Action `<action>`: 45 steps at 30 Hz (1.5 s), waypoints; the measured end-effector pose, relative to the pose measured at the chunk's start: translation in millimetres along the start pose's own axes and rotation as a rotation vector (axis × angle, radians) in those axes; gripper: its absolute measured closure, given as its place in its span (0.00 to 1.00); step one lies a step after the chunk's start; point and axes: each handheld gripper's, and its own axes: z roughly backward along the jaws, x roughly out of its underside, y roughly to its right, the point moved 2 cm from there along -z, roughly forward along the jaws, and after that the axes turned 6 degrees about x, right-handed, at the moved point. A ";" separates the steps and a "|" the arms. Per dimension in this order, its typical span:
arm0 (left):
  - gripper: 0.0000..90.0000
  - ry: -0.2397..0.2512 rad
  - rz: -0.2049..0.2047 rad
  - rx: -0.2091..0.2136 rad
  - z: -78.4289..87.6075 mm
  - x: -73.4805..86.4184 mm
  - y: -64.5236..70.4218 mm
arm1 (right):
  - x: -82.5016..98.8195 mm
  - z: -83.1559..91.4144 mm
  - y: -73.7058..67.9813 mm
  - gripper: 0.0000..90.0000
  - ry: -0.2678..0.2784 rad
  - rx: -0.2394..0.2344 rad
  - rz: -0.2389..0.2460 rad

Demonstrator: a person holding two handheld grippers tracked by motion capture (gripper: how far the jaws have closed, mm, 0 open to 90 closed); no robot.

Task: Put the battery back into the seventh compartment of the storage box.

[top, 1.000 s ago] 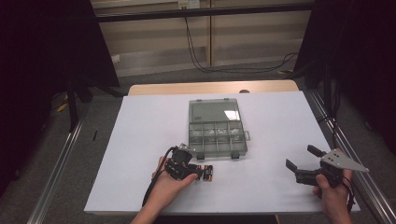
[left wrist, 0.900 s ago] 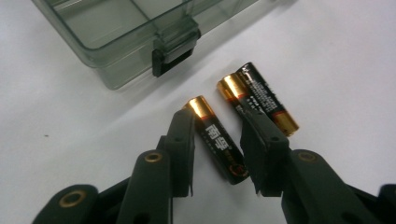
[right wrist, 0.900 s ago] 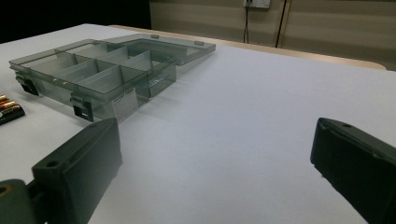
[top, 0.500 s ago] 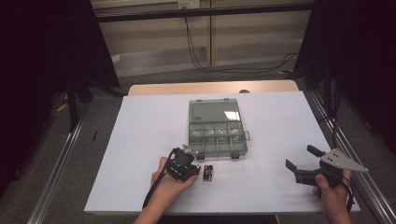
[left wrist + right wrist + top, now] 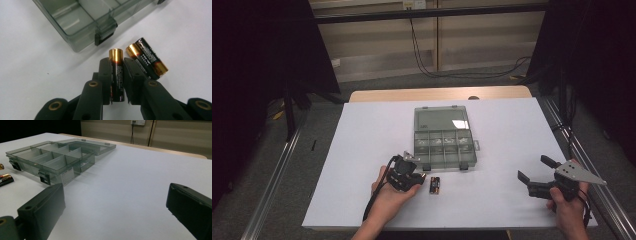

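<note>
- The left tool [image 5: 117, 75] has just been closing, and its two black jaws now pinch one battery [image 5: 117, 72] along its sides, gold cap pointing away toward the box.
- That battery sits just in front of the near wall of the open compartment box [image 5: 445, 145], close to a latch [image 5: 105, 31]; two more batteries [image 5: 147, 58] lie side by side on the white tabletop [image 5: 362, 140], just beside the held one.
- The right tool [image 5: 542, 181] hovers well apart at the right side of the tabletop, jaws spread wide with nothing between them.
- The step looks like lifting the pinched battery clear to place it in a compartment.
- To do it well, I would raise it straight up before moving, so the right jaw does not nudge the neighbouring batteries and set them rolling.
- The grip sits toward the battery's rear half, so it may tip; keep the pinch firm and the tool steady.
- Clear the box wall and latch fully before lowering into a compartment.
</note>
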 end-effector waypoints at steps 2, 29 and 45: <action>0.86 0.011 0.004 0.008 1.6 -2.8 0.9 | -0.2 0.4 -0.2 0.01 0.002 0.000 -0.002; 0.86 0.047 -0.038 0.082 2.6 -45.8 5.7 | -1.3 2.0 -1.0 0.01 0.012 -0.003 0.003; 0.86 0.056 -0.051 0.105 -1.7 -65.4 9.3 | -1.4 1.9 -0.9 0.01 0.014 -0.003 0.003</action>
